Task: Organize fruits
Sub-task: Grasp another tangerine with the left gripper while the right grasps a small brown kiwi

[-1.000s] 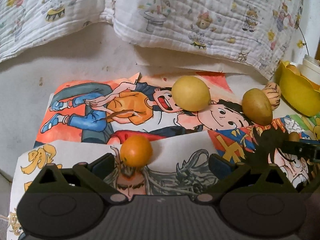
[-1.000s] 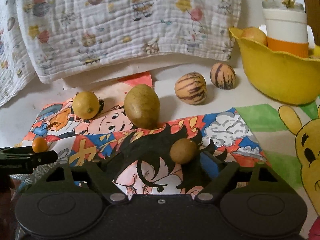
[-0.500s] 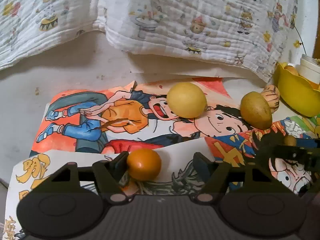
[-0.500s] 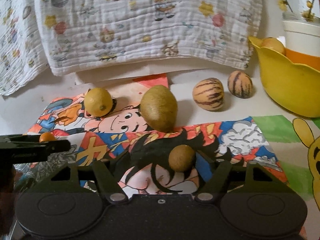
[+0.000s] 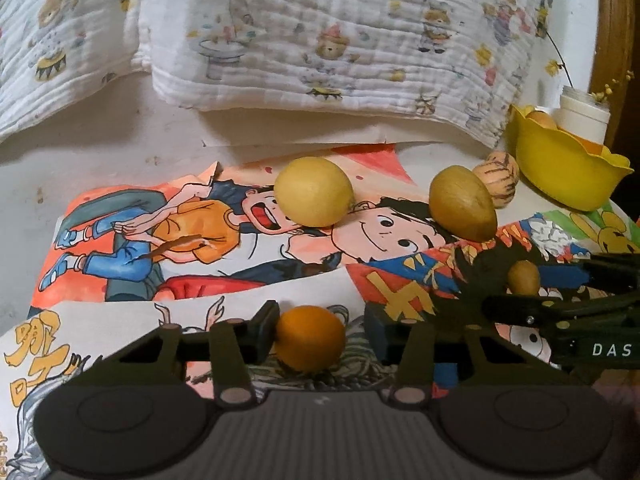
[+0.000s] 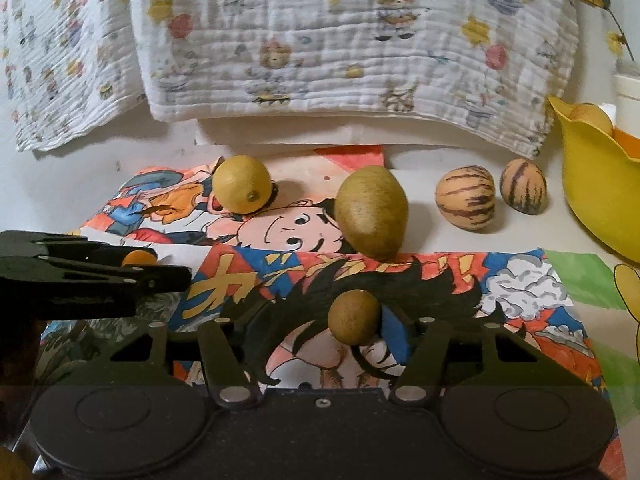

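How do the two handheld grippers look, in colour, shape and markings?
Both the left gripper and the right gripper are black plastic, each with a ribbed body, two round discs, silver rivets on angled linkage bars and dark blue pads on the jaws. Seen from the side, the right gripper shows white letters "DAS". No cables or sleeves show.

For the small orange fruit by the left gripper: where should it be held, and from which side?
Across its widest middle, coming from the near side, low and forward. The small orange fruit is round and sits free on the paper, already between the left gripper's closing jaws; one pad touches, the other has a gap.
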`<state>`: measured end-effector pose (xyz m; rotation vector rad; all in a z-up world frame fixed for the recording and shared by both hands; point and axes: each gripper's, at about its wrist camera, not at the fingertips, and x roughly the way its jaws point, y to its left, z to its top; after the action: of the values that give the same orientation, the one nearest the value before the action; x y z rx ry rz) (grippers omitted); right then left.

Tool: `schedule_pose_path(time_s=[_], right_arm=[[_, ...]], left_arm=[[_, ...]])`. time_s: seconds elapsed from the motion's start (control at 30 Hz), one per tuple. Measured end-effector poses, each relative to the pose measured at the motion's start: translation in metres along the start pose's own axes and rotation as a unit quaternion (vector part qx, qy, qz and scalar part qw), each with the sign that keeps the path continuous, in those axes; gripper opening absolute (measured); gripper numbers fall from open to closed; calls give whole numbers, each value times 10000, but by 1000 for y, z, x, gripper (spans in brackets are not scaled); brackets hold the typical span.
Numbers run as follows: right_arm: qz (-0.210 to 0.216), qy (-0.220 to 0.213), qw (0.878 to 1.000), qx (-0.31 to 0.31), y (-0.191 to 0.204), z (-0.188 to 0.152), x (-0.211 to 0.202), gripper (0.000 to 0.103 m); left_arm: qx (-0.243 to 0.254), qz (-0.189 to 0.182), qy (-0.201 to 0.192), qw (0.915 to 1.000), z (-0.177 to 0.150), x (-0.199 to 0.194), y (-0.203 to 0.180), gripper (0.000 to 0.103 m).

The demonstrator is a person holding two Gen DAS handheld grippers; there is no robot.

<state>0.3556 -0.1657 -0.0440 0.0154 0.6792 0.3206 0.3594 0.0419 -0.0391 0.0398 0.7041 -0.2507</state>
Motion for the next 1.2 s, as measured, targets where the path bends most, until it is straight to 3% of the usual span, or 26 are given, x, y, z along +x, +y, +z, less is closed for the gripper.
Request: schedule_pose_path(time_s=[0.13,0.37,0.53,0.87,1.2], right_arm=[[33,1,9999,-150,5,-1,-1,56],[-32,11,9994,-348,10,-2,0,40],[-80,67,9987,-498,14,-3,2,34],[-46,57,9983,-570,16,-1,3,28],[318,-96,9980,-539,16,-1,-19,28]], left_arm=[[-7,-23,-4,10000,-2,-3,-1,50],[46,12,-64,10000,-6,-8,-3,39],[67,-49,-51,10000,-7,-10,-5,38],[24,-32,-11,10000,-8,-16,-6,38],[-145,-18,-91,9999,-9,-48,-15,38]])
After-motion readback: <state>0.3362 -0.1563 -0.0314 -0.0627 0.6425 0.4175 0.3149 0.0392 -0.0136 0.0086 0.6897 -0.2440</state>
